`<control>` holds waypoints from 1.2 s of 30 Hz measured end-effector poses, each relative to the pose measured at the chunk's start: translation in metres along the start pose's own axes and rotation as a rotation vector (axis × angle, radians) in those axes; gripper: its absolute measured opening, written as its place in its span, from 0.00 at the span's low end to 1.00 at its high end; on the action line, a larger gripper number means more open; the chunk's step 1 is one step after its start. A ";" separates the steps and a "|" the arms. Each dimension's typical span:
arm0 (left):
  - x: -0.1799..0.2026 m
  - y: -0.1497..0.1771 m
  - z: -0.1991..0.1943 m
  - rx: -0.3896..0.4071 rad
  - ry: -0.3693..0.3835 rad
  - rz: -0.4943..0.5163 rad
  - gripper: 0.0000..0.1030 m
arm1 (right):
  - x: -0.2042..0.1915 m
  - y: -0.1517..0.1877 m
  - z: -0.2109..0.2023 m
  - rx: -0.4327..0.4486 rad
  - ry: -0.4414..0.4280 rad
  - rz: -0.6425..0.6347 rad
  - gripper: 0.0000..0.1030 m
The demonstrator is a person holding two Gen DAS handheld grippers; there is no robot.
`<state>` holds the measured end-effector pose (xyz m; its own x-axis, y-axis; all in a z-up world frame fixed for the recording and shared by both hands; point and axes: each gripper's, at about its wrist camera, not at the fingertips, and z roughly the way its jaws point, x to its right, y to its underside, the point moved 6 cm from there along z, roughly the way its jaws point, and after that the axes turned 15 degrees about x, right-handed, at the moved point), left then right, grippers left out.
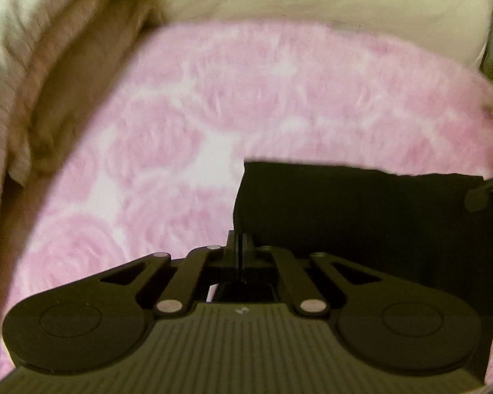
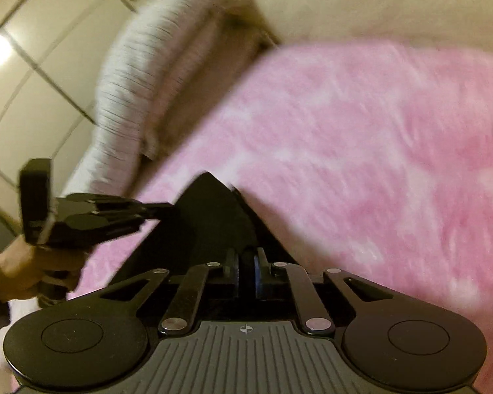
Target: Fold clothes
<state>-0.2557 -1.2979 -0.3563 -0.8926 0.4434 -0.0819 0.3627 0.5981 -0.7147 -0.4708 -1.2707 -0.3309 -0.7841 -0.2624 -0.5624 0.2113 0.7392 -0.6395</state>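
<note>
Both your tongs, left and right, are pinched closed on a black garment held over the pink fleece blanket on the bed. It looks soft, light and limp; grip corners and edges, not the middle.

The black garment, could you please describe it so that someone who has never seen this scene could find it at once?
Start from the fluffy pink blanket with its rose pattern, which covers the bed. At its near edge the left gripper and right gripper are both clamped on a black garment, stretched between them with a straight top edge. It is the only dark fabric here; the pillows beyond are pale.
</note>
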 end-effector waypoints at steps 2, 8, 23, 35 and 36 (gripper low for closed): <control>-0.005 0.007 -0.003 0.009 -0.038 -0.021 0.15 | 0.011 0.005 0.006 -0.017 -0.003 0.016 0.10; -0.022 0.024 -0.065 0.046 -0.109 -0.014 0.20 | 0.009 -0.002 -0.024 0.021 0.036 -0.039 0.21; -0.020 0.154 -0.138 -0.092 -0.140 0.020 0.22 | -0.146 0.136 0.002 -0.178 -0.258 -0.534 0.27; -0.027 0.158 -0.165 -0.012 -0.137 0.035 0.25 | -0.114 0.161 -0.064 -0.219 -0.049 -0.389 0.49; -0.026 0.160 -0.175 0.004 -0.134 0.037 0.26 | -0.124 0.168 -0.064 -0.217 -0.055 -0.396 0.65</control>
<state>-0.1278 -1.0969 -0.3470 -0.9066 0.3715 -0.2003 0.3952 0.5805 -0.7119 -0.3754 -1.0747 -0.3349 -0.7466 -0.5790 -0.3277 -0.2304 0.6870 -0.6892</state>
